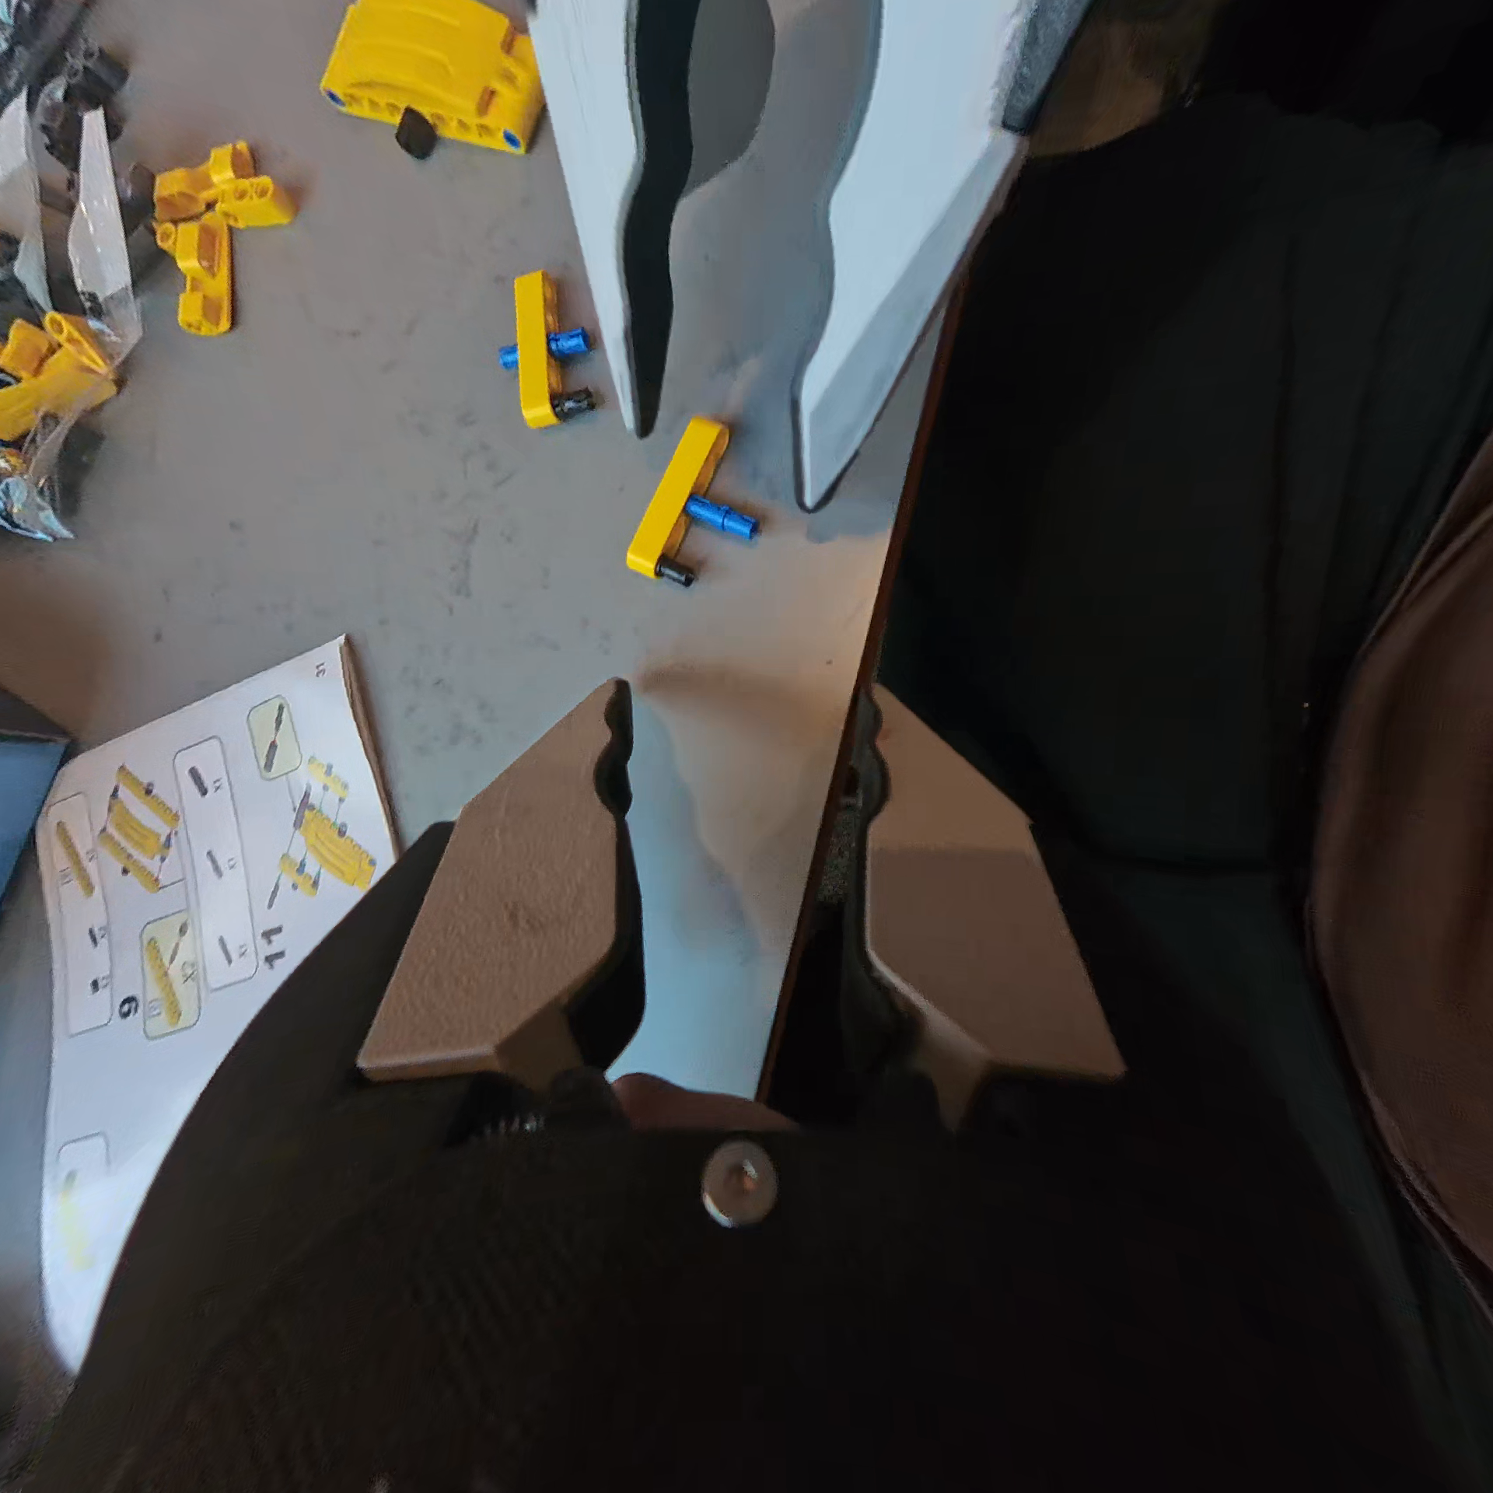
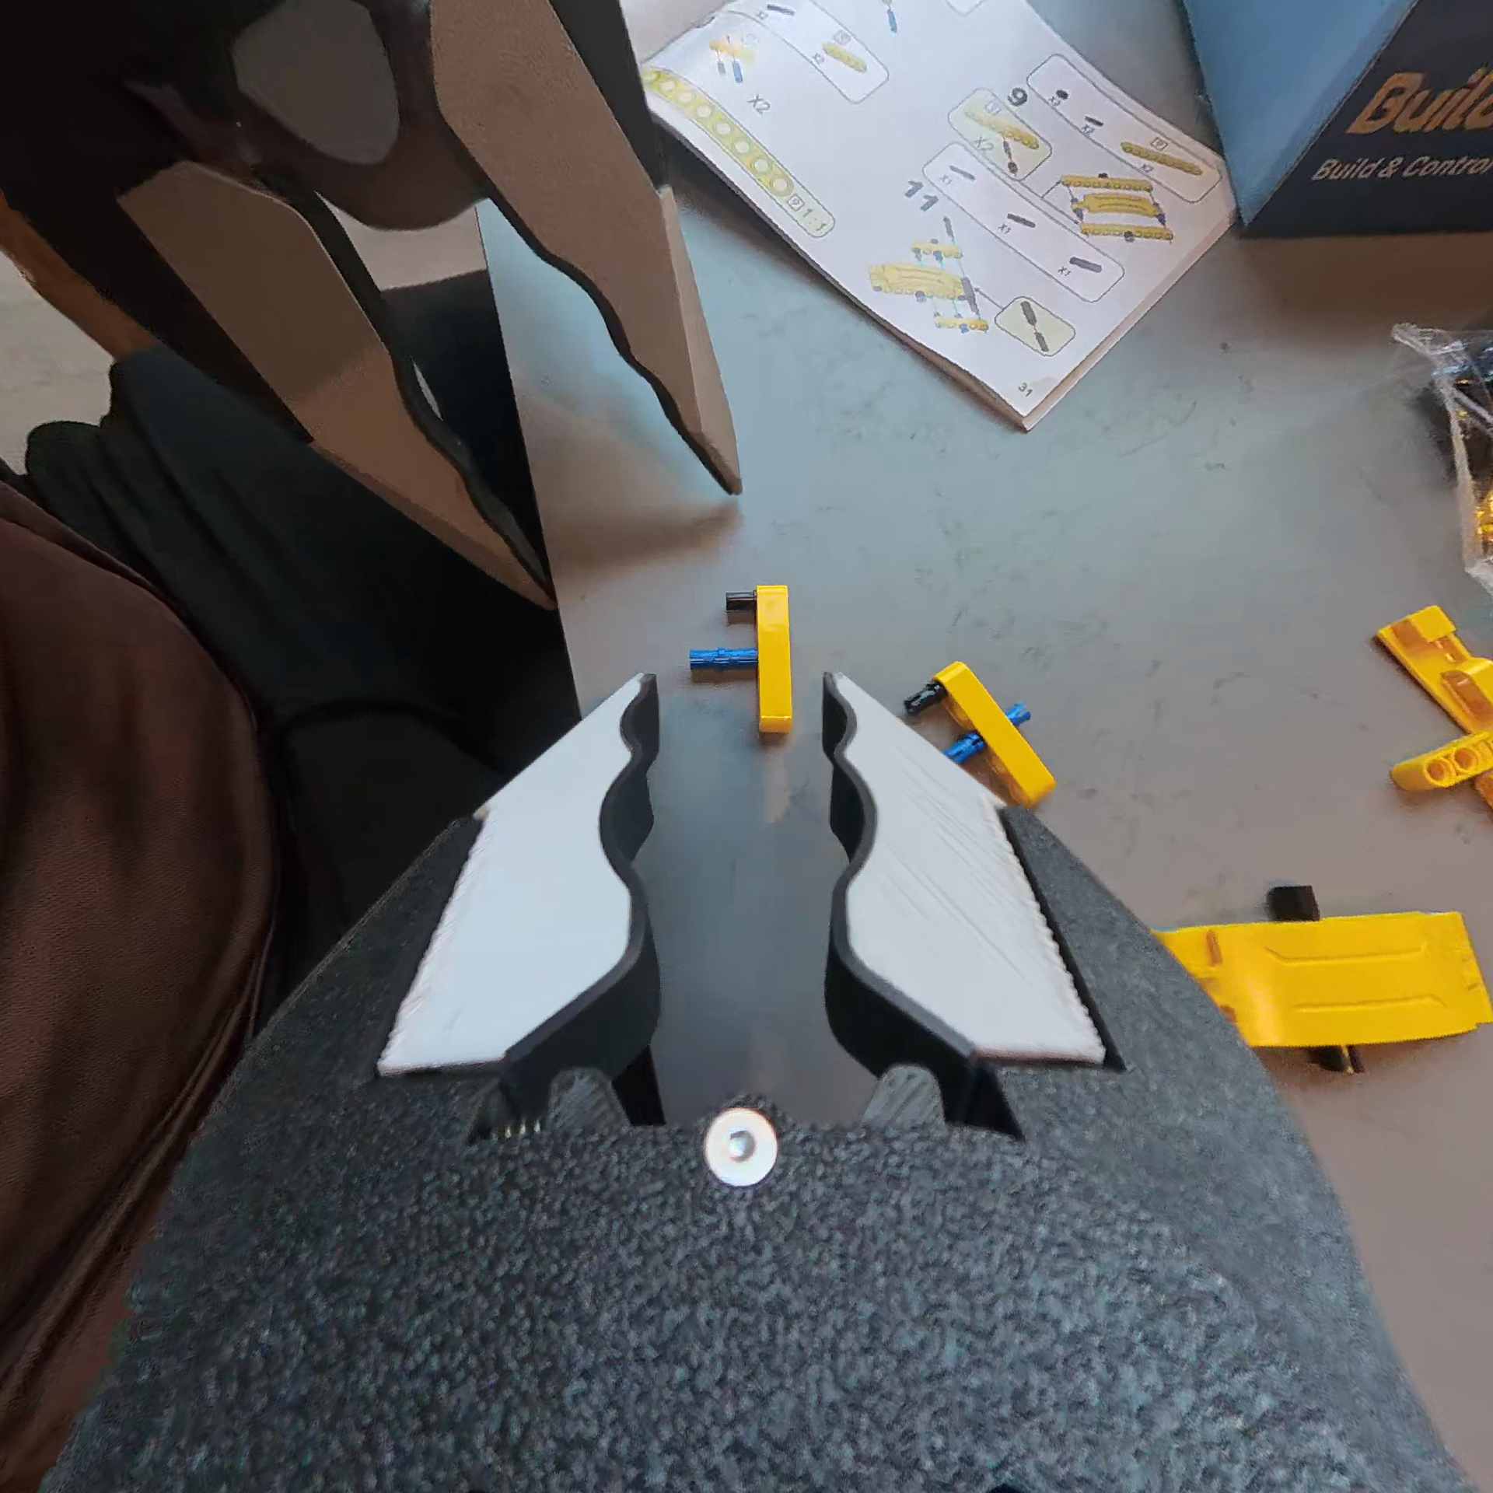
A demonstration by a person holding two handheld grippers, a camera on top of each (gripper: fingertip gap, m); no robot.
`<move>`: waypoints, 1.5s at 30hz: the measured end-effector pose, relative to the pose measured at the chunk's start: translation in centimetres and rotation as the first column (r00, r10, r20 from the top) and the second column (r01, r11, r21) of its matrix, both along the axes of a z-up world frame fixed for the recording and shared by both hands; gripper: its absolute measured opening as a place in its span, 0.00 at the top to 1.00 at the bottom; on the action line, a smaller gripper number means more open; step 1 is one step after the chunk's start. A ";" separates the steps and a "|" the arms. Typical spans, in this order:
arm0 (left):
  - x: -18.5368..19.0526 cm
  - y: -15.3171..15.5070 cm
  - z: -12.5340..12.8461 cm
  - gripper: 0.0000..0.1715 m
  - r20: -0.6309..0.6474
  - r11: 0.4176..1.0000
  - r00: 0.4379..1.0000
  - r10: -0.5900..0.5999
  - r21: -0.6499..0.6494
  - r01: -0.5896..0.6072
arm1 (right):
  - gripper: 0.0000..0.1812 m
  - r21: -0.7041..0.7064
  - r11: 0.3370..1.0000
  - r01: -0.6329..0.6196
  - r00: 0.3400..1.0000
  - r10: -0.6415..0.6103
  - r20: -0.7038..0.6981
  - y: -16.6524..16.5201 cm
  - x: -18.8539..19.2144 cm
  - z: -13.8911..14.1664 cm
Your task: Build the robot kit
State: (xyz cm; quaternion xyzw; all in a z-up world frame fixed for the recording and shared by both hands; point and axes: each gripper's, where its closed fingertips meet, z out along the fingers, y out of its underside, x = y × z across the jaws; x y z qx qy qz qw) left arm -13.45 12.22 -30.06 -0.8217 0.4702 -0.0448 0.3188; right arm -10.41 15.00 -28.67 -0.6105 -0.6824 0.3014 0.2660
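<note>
The grey table (image 2: 1050,525) fills most of both views, its near edge running past your dark-clothed lap at 9 o'clock in the right wrist view. Your left gripper (image 1: 743,711), with tan fingers (image 1: 517,889), hangs over that edge with its jaws spread wide and nothing between them. Your right gripper (image 2: 739,687), with white fingers (image 2: 525,905), is likewise released and empty, hovering low above the table. A blue box (image 2: 1333,105) sits at 1 o'clock in the right wrist view, and the open instruction booklet (image 2: 929,202) lies just beside it at 12 o'clock. A large yellow panel (image 2: 1325,986) rests at 3 o'clock of your right gripper, with a black pin poking out from under it. A clear plastic bag of parts (image 1: 48,307) lies at 10 o'clock in the left wrist view, and a cluster of small yellow connectors (image 1: 210,226) sits near it. Nearest your right fingertips, at 12 o'clock, lies a short yellow beam (image 2: 773,658) carrying a blue pin (image 2: 723,656) and a black pin (image 2: 739,599); nothing touches it. A second yellow beam (image 2: 998,731) with similar blue and black pins lies just beside your right-hand fingertip at 2 o'clock.
</note>
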 end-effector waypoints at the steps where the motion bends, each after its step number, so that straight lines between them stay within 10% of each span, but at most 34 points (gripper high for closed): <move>1: 0.2 0.1 0.0 0.69 0.039 1.000 0.999 -0.008 -0.006 0.009 | 0.77 -0.014 1.000 0.001 1.000 -0.001 0.003 -0.2 -0.1 -0.1; 15: -0.4 2.1 1.8 0.79 0.371 0.996 0.927 0.058 -0.087 -0.028 | 0.79 0.028 0.999 0.038 0.999 -0.039 0.031 -0.1 -0.8 -0.7; 45: 2.7 1.8 0.6 0.89 0.301 0.998 0.952 0.063 -0.047 -0.051 | 0.84 -0.001 1.000 0.030 0.999 -0.030 0.029 1.7 0.4 -0.9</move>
